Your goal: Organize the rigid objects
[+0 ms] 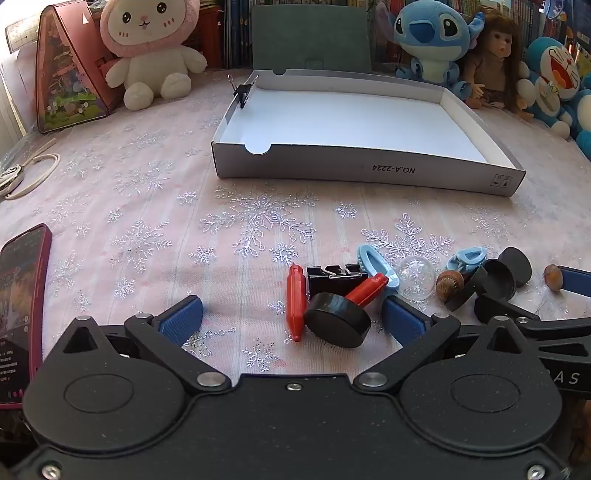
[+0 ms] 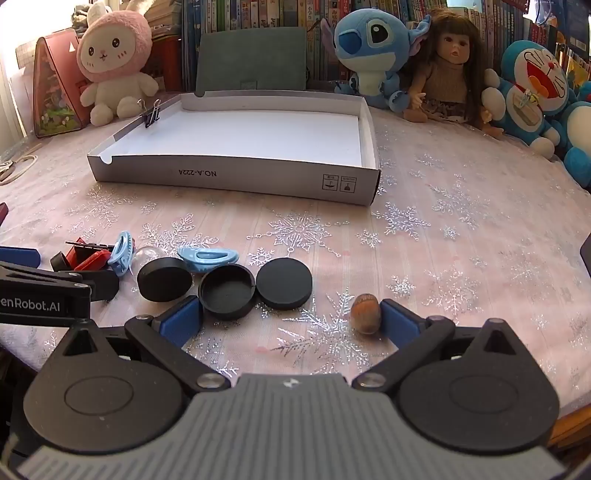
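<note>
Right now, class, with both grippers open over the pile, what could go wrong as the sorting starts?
1. The brown acorn-like nut beside the right gripper could roll off.
2. The black round puck leans on the red plastic clips; closing the left gripper may scatter them.
3. The clear plastic dome looks slippery.

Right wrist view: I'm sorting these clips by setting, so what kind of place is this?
Probably a home room: plush toys and a doll line packed bookshelves behind a snowflake tablecloth.
</note>
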The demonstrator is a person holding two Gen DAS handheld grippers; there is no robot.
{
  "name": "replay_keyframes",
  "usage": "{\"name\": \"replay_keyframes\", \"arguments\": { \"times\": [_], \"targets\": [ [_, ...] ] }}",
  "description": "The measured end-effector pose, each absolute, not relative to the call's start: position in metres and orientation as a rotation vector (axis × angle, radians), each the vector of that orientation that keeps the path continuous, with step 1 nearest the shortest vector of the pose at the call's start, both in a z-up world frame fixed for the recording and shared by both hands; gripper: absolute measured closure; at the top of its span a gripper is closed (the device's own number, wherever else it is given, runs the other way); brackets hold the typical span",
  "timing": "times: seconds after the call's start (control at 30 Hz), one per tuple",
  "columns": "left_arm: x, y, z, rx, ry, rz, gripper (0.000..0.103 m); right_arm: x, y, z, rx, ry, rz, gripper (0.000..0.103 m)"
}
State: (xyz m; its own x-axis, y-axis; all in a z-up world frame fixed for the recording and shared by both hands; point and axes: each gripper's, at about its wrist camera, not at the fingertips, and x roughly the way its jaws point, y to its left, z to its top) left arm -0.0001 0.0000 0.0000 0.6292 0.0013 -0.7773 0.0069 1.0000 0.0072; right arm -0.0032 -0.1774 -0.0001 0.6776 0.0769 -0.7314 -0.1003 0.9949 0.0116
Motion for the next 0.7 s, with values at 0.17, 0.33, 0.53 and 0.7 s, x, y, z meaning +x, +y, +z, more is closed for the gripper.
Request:
{"name": "replay_keyframes", "arguments": {
  "times": [0.17,0.33,0.53,0.7],
  "targets": [
    [-0.0012,-0.0005,-0.0003,0.010,0.890,-0.003,0.000,-0.0035,-0.1773,0.0001,-0.031,0.820,0.100,0.000],
    [0.0000,-0.0001,0.0000,0.009,0.895,-0.004,0.000,-0.0035,-0.1773,0.0005,-0.032,0.819,0.102,0.000],
    [0.0000,0.0000,0.0000,0.009,0.895,-0.004,0.000,-0.0039,-0.1775,0.0005,-0.030,0.817,0.100,0.000],
    [0.0000,0.0000,0.0000,0.009,0.895,-0.004,0.000,-0.0039,-0.1775,0.0005,-0.031,0.817,0.100,0.000]
  ]
}}
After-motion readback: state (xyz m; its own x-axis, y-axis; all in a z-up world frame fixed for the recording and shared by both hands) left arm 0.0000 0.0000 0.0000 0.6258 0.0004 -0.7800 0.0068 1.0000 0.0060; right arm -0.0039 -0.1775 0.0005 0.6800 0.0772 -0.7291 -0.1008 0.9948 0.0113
